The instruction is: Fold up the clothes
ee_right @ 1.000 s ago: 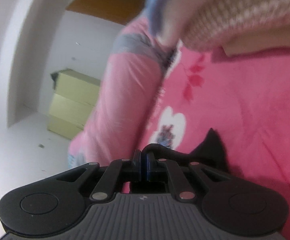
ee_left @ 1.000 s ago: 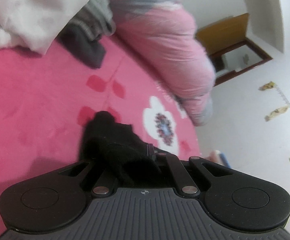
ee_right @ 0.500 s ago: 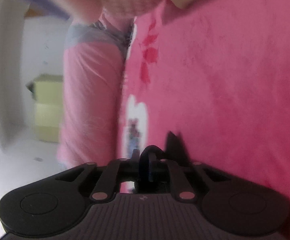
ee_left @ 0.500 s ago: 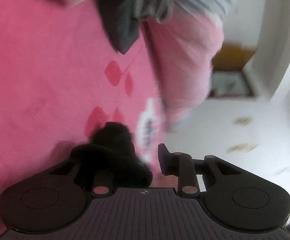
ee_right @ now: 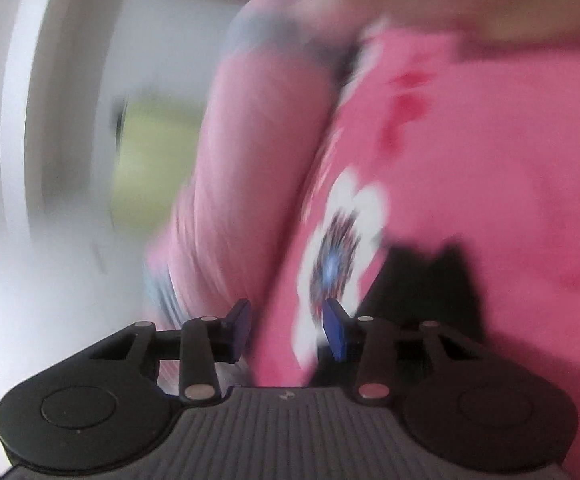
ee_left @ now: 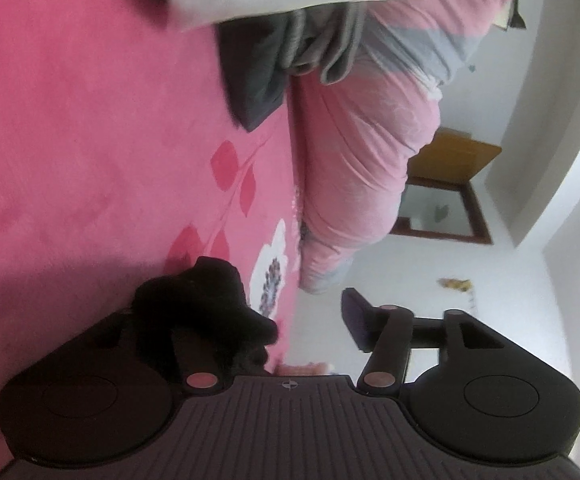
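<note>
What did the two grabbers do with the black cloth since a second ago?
Both have just been opening. The left gripper let go; the black cloth lies draped on one finger. The right gripper now holds nothing. The pink blanket stayed put.

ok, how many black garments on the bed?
1 visible. The black garment lies on the pink bedspread, draped over one finger of the left gripper; the right wrist view shows it too. The clothes pile may hide others.

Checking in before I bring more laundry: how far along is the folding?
Done: black garment set down on the pink bedspread. In hand: nothing; left hand-held gripper and right hand-held gripper have just been opening. Left: the white and grey clothes pile.
</note>
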Available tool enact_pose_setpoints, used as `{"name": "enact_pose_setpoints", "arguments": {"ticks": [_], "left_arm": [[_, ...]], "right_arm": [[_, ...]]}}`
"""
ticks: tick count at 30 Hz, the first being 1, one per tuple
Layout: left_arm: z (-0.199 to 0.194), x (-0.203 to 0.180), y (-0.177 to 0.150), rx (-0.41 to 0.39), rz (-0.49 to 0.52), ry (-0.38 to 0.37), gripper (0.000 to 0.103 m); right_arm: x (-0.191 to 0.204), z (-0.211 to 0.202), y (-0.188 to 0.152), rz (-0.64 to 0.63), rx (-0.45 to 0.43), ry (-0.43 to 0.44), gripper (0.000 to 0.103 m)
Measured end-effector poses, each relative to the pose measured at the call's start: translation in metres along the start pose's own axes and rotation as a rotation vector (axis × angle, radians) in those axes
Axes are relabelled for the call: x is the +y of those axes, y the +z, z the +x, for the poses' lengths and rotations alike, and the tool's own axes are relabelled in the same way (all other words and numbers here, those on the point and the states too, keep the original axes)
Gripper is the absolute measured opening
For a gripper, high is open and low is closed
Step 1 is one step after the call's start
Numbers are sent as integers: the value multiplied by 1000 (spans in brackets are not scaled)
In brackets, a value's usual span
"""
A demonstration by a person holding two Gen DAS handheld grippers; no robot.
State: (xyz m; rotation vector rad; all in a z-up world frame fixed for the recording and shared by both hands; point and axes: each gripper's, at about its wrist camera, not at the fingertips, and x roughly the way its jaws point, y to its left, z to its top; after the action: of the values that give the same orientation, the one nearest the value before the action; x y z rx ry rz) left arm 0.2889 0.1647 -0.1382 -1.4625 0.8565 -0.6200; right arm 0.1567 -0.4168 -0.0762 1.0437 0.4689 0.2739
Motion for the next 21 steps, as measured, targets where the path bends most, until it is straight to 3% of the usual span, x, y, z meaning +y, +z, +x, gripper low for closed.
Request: {"name": "enact_pose_setpoints", "arguments": {"ticks": [3,6,8,10,13,15,17,19,21], "left_arm": [[0,-6,0,3,27,22,59],[1,-8,-1,4,46,44,60],[4,-9,-2,11,61,63,60],[3,-9,-3,24,83,76,60],[3,-11,-4,45,98,55,69],[0,-8,-4,53,84,26,73],[-6,-7,-5,56,71,16,74],[-12,-9,-6,55,66,10,74],[-23,-15,-8,45,89,-9,75]], "right_arm": [[69,43,-34,-435,200,-139,21],[104,99,-78,-726,383,-209,16],[106,134,-95,-792,475,-244,15],[98,166,-99,-813,507,-295,12],[90,189,-64,-668,375,-287,12],[68,190,-35,-431,252,-317,13],[44,178,-19,-225,193,-312,13],[37,160,-16,-157,165,-283,13],[41,125,-16,-167,131,-263,15]]}}
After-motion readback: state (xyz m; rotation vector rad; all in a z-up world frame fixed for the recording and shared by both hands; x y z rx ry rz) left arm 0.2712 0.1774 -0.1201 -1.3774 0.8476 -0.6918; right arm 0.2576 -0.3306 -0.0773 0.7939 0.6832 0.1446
